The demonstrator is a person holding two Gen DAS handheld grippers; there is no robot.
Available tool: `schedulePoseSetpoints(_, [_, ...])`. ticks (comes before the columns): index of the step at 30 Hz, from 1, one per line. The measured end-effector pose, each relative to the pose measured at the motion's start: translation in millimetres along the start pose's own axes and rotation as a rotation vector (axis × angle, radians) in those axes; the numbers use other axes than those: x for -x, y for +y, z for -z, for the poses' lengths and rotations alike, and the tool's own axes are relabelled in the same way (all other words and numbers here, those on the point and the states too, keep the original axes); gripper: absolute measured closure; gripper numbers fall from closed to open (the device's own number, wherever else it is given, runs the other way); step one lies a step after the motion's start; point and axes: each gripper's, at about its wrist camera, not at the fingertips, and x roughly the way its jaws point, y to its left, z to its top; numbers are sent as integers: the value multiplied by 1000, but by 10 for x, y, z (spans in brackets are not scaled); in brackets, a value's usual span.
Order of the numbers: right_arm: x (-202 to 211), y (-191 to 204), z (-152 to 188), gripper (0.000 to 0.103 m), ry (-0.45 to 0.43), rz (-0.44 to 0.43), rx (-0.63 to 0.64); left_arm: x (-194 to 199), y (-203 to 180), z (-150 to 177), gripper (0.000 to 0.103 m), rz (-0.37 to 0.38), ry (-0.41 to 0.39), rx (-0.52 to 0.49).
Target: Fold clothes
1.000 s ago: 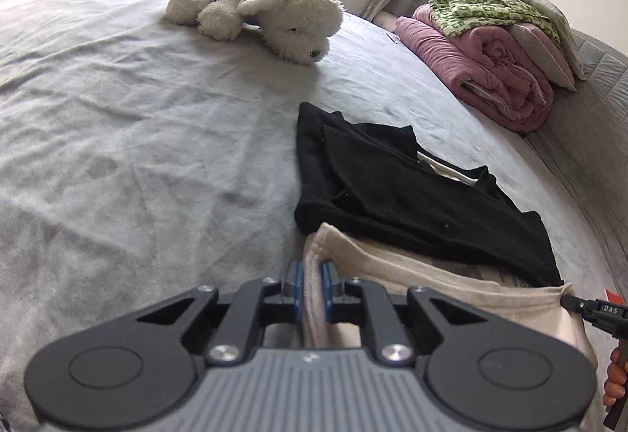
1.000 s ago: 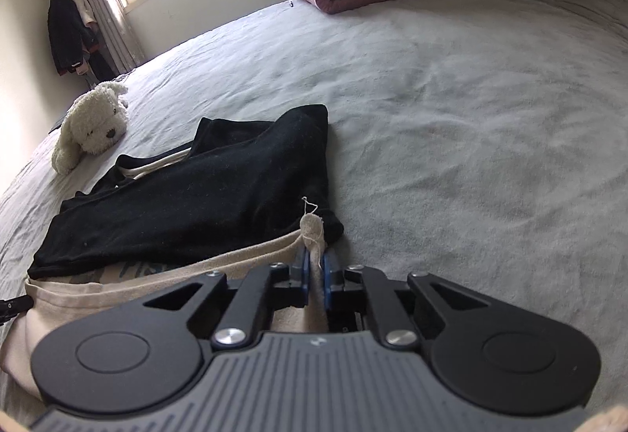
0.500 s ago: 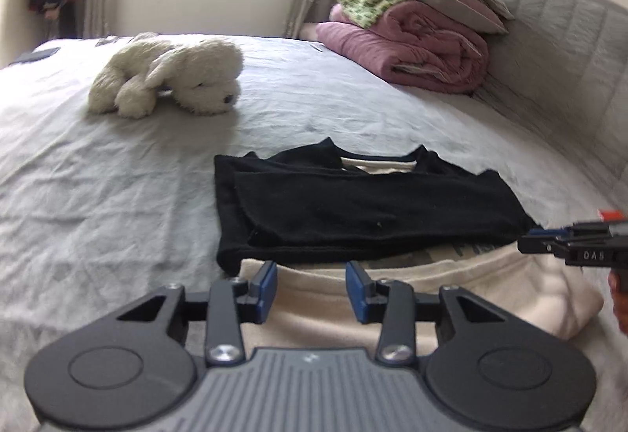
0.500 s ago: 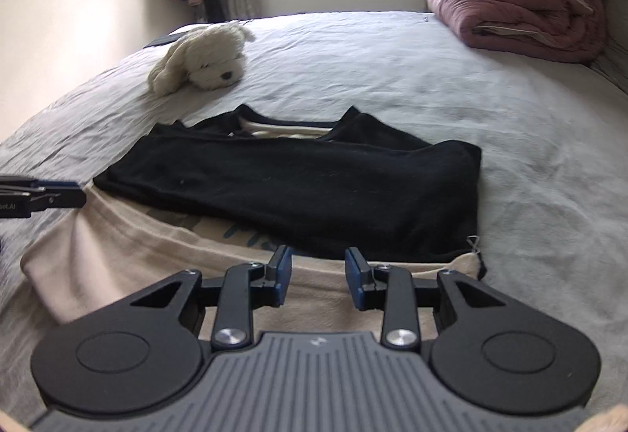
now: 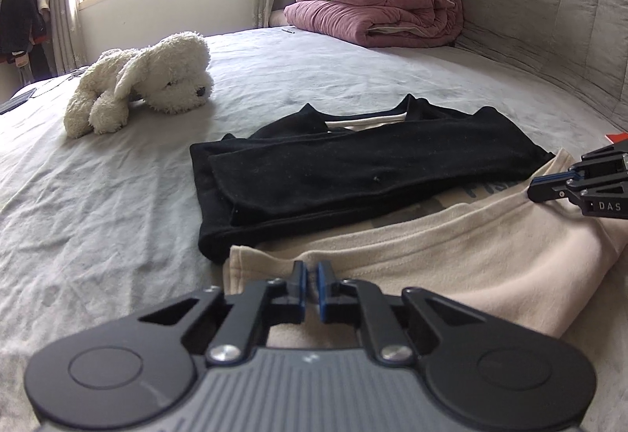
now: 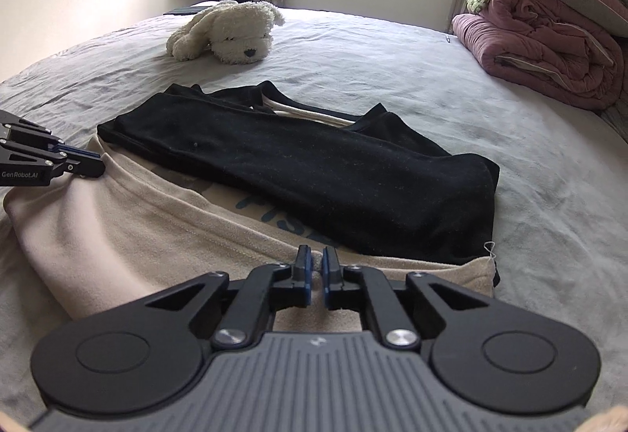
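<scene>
A beige shirt (image 5: pixel 451 255) with blue lettering lies flat on the grey bed. Its black upper part (image 5: pixel 353 176) is folded down across it. In the left wrist view my left gripper (image 5: pixel 310 273) is shut on the shirt's near hem by the left corner. In the right wrist view my right gripper (image 6: pixel 317 263) is shut on the same beige hem (image 6: pixel 137 227) below the black fold (image 6: pixel 314 172). Each wrist view shows the other gripper's closed tip at the shirt's far side: the right gripper (image 5: pixel 533 192) and the left gripper (image 6: pixel 100 168).
A white plush dog (image 5: pixel 149 78) lies behind the shirt. Folded pink and green quilts (image 5: pixel 376 11) are stacked against the padded headboard (image 5: pixel 549 19). Wrinkled grey sheet (image 5: pixel 98 216) spreads to the left. A dark flat device (image 5: pixel 15 102) rests at the far left edge.
One second ago both grippers held beige cloth. Half a second ago both stood open over the laid-down fold. Now both have closed on the shirt's near hem.
</scene>
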Motion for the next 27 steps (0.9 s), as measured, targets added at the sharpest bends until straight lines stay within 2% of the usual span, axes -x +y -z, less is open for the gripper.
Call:
schedulePoseSetpoints(6, [186,42,-67,98,-111,62,-11,118,46,-11,99,-13,-65,44])
schedulePoseSetpoints(9, [163,18,-83,98,-128,82,-22,130,101,-22,99,-25,-93,85])
schedulePoseSetpoints(13, [-72,13,-3,97,-43,82,-21,-64,52,68,96,-50,-34,50])
schedulePoseSetpoints(15, [-109,51,33,95,-35,96,-5,-85,9,83,95,-68,-33,25])
schedulePoseSetpoints(16, [-103,69,37,89,-41,106,2,-71,-8,60,94,-75,-32,20])
schedulePoseSetpoints(17, [-76,81,14,84,-44,115,1,-44,-24,34,88,-81,-35,20])
schedulePoseSetpoints(18, [-32,87,-4,83,-56,116,-5,-2,-49,9,85,-81,-50,22])
schedulePoseSetpoints(20, [76,132,-42,82,-84,85,-18,86,-121,-33,73,-65,-88,21])
schedulePoseSetpoints(22, [177,214,-69,80,-100,24,-23,138,-252,-64,68,-6,-110,-1])
schedulePoseSetpoints(24, [253,329,-70,77,-90,-36,-13,156,-410,-67,67,46,-104,-49])
schedulePoseSetpoints(27, [348,516,-53,77,-55,-110,14,224,-658,-37,67,84,-84,-151])
